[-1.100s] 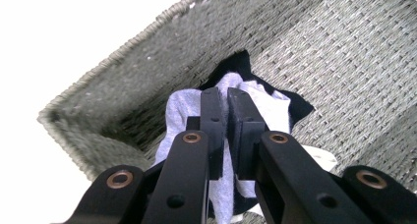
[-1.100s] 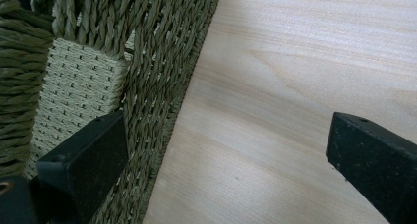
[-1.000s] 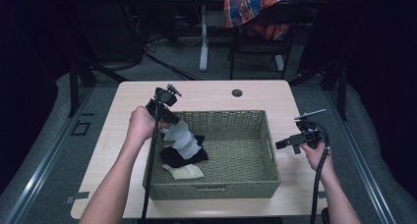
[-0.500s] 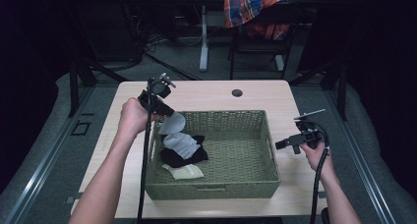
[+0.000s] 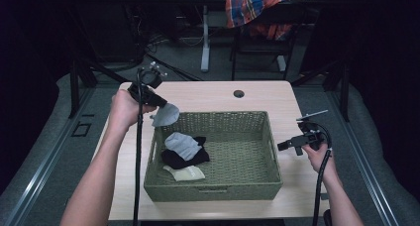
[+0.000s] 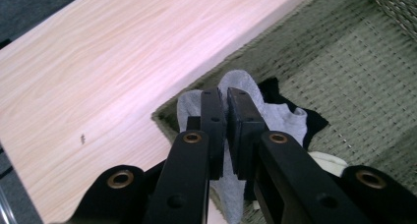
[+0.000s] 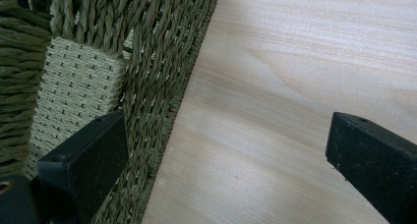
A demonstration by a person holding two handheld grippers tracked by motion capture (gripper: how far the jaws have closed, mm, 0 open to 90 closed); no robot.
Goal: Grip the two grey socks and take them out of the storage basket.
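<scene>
A green woven basket stands on the pale wooden table. My left gripper is raised over the basket's far left corner, shut on a grey sock that hangs from it. In the left gripper view the jaws pinch that grey sock above the basket floor. Inside the basket lie another grey sock, a black sock and a cream sock. My right gripper is held open just right of the basket; its view has the basket wall at its left jaw.
A dark round hole sits in the table near its far edge. Beyond the table stand a chair draped with plaid cloth and a white desk leg. Bare tabletop lies to the right of the basket.
The left hand has risen and drawn back toward the basket's far left corner, lifting the grey sock out of the pile. The right hand has stayed put.
</scene>
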